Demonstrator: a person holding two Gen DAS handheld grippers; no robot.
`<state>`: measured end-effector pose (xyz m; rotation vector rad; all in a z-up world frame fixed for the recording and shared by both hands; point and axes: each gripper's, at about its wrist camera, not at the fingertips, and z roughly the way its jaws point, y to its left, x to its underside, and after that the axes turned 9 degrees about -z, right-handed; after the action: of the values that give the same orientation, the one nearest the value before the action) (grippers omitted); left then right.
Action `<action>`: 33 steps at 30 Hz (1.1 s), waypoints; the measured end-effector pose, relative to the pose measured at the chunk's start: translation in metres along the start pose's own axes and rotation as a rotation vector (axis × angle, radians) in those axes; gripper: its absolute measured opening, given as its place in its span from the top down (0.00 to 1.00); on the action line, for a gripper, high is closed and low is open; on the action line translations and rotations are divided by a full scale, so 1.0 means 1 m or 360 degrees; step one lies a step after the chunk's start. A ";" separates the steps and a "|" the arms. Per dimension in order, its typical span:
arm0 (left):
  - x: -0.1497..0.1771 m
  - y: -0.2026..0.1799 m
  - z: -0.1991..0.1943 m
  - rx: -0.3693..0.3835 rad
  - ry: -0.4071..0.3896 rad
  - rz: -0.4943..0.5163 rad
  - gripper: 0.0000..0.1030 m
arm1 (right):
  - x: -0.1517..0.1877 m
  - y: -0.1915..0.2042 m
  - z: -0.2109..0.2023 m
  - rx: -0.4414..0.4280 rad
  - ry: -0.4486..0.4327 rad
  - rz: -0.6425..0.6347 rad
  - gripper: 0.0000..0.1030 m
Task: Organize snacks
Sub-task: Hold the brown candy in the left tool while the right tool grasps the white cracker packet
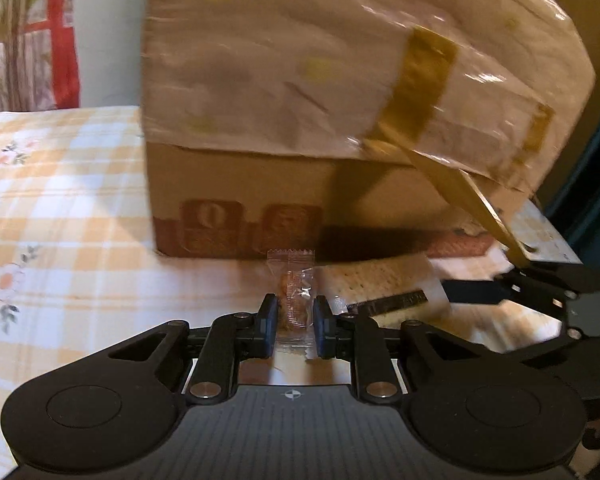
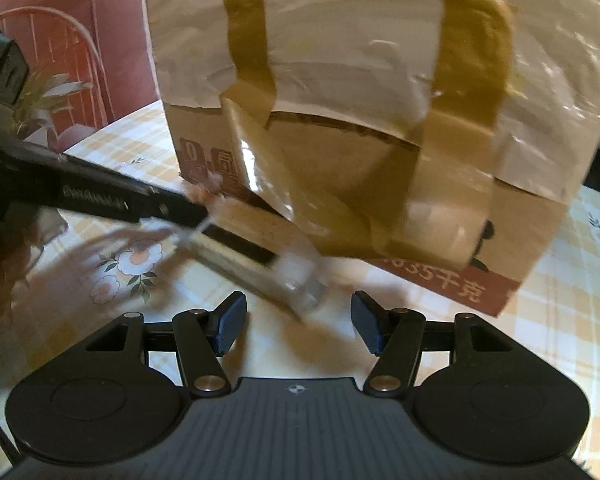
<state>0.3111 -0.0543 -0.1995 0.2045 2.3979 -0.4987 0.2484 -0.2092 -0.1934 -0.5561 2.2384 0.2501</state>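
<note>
My left gripper [image 1: 294, 322] is shut on a small clear-wrapped snack [image 1: 296, 300] with a brown piece inside, held just above the checked tablecloth. A taped cardboard box [image 1: 340, 120] stands right behind it. A flat clear packet with a dark strip [image 1: 384, 292] lies to its right; in the right wrist view the packet [image 2: 268, 264] is blurred, just ahead of my open, empty right gripper [image 2: 298, 322]. The box [image 2: 380, 140] fills that view. The left gripper's finger [image 2: 112, 200] reaches in from the left. The right gripper's finger [image 1: 540, 284] shows at the right of the left wrist view.
The table is covered by an orange-checked cloth with flowers [image 1: 60, 220]. Loose brown tape strips [image 1: 472, 200] hang off the box's front. A red chair and a plant [image 2: 60, 80] stand beyond the table's left side.
</note>
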 end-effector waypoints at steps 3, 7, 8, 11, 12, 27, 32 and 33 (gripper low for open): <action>0.006 -0.007 -0.003 0.0019 0.0017 0.0021 0.81 | -0.002 0.002 0.002 -0.0010 0.0008 -0.0010 0.39; 0.016 -0.018 -0.006 0.0040 0.0039 0.0060 0.81 | 0.005 0.002 -0.007 -0.0027 0.0024 0.0025 0.39; 0.019 -0.021 -0.007 0.0049 0.0046 0.0072 0.81 | 0.006 0.003 -0.010 -0.0028 0.0031 0.0033 0.39; 0.027 -0.028 -0.010 0.0058 0.0050 0.0118 0.81 | 0.014 0.008 -0.021 -0.0036 0.0059 0.0045 0.39; 0.029 -0.029 -0.011 0.0055 0.0047 0.0132 0.81 | 0.018 0.010 -0.026 -0.0042 0.0070 0.0045 0.39; 0.038 -0.010 -0.060 -0.0037 -0.0094 -0.0039 0.81 | 0.015 0.023 -0.030 0.0056 0.0019 -0.0403 0.19; 0.042 -0.007 -0.068 -0.0061 -0.0124 -0.0080 0.81 | 0.008 0.022 -0.011 -0.0034 0.0019 -0.0443 0.19; 0.042 -0.006 -0.067 -0.0068 -0.0126 -0.0091 0.81 | 0.007 0.022 -0.009 -0.0056 0.0019 -0.0417 0.19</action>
<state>0.2381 -0.0317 -0.1776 0.0961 2.3398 -0.4726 0.2283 -0.1951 -0.1925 -0.8630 2.1476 0.1517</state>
